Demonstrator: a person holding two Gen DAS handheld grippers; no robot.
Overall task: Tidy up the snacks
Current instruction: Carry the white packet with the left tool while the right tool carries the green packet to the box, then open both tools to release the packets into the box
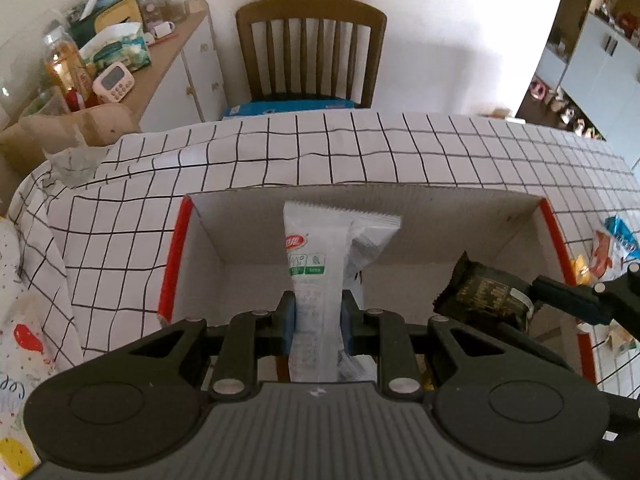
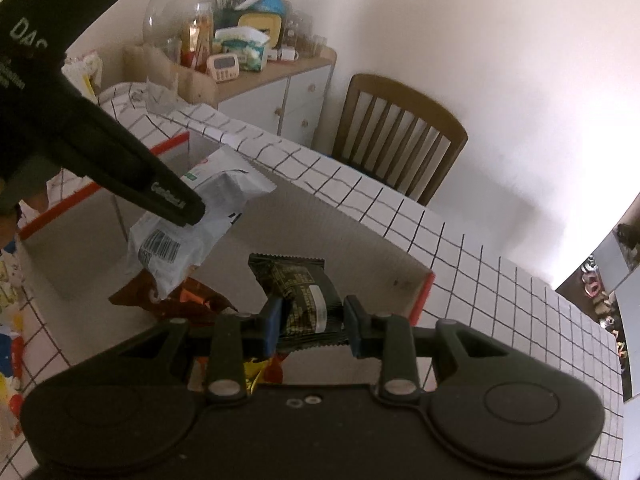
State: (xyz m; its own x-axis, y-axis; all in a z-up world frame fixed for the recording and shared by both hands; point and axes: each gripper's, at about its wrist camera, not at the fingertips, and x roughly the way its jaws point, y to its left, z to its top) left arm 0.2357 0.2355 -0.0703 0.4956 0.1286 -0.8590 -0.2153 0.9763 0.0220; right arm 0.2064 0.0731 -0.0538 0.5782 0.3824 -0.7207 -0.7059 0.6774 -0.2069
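1. Left gripper (image 1: 318, 316) clamps a white snack packet (image 1: 316, 264) mid-body, above the open cardboard box (image 1: 400, 196).
2. Right gripper (image 2: 310, 322) pinches a dark snack packet (image 2: 298, 288) over the same box, near its right wall.
3. Both packets look light, soft and crinkly; the film is likely slippery, so a mid-body hold suits them.
4. Brown wrapper (image 2: 168, 300) lies inside the box.

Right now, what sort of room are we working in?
Likely a home dining area: a table under a grid-pattern cloth, a wooden chair against the wall, and a sideboard cluttered with jars and a kitchen timer.
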